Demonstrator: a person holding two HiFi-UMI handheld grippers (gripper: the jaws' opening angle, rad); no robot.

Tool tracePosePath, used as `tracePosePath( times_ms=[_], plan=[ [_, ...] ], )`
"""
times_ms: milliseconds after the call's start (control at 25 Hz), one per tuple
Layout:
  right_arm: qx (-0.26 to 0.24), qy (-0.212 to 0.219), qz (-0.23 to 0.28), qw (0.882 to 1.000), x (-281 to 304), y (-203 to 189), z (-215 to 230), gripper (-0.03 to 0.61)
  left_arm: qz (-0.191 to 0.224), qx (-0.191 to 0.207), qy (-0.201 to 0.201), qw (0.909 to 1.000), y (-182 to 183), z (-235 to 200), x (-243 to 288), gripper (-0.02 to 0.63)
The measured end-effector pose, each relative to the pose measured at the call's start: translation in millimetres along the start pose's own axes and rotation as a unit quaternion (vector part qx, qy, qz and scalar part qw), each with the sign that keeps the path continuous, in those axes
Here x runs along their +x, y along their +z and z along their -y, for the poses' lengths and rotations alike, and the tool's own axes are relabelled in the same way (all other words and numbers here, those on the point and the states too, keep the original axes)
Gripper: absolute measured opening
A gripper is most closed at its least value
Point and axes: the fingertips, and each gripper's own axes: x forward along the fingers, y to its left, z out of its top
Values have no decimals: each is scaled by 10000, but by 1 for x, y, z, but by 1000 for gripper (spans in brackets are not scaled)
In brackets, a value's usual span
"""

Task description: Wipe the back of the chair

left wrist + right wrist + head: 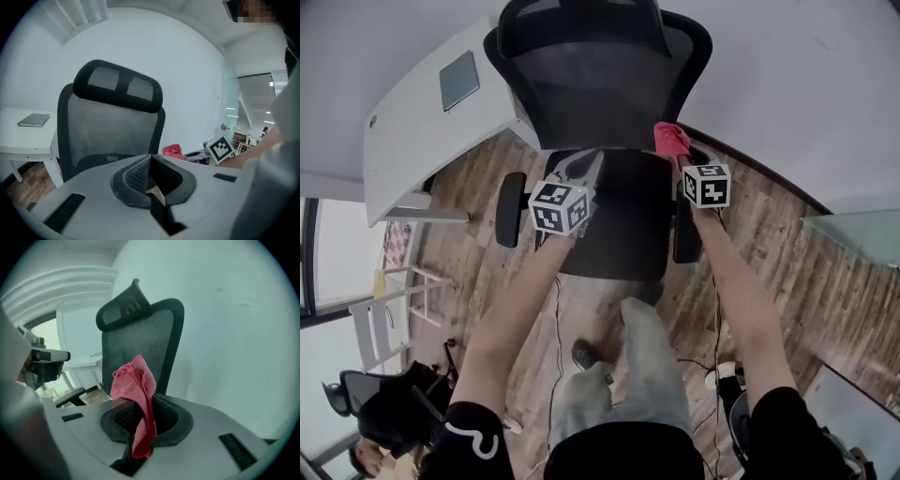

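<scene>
Right gripper (146, 414) clamping pink cloth (136, 383), left gripper (150, 172) closed, mesh chair (598, 89)

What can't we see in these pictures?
- Rear side of the chair back: every view faces its front, so the back itself hides it.
- Grey flat thing on the desk: too small in the left gripper view and the head view to tell a book from a tablet.
- The whole cloth: in the right gripper view, the right gripper jaws, shut on it, cover part.

beneath your jaws the wooden floor (806, 272) carries the black chair (600, 94) just ahead of them; left of them, a white desk (412, 141) holds a grey notebook (459, 80).
</scene>
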Motion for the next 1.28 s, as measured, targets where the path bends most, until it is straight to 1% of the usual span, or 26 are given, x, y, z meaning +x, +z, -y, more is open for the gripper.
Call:
tracePosePath(
  times_ms=[120,200,400,520,640,840,960,1160,1280],
  plan=[
    [321,108,221,9992,-42,10,-27,66,161,111,-150,9997,18,19,-26,25],
    [394,94,349,9986,-76,15,-53,66,279,202,-226,9992,29,31,-58,25],
    [477,-31,570,9972,-159,21,-122,66,565,151,-182,9981,49,48,-158,25],
    [567,-36,719,9958,-201,35,-161,66,579,135,-261,9979,56,54,-220,25],
    [694,-11,906,9935,-247,45,-198,66,593,102,-384,9975,54,74,-282,25],
    [688,249,1070,9916,-316,53,-263,66,680,38,-241,9974,51,99,-373,25],
    [660,373,1202,9899,-353,53,-295,66,798,-61,-278,9964,54,115,-416,25],
    [437,449,1429,9877,-413,52,-337,66,879,46,-343,9955,56,150,-472,25],
    [324,475,1483,9873,-444,47,-350,66,943,95,-388,9947,55,169,-494,25]
  ],
)
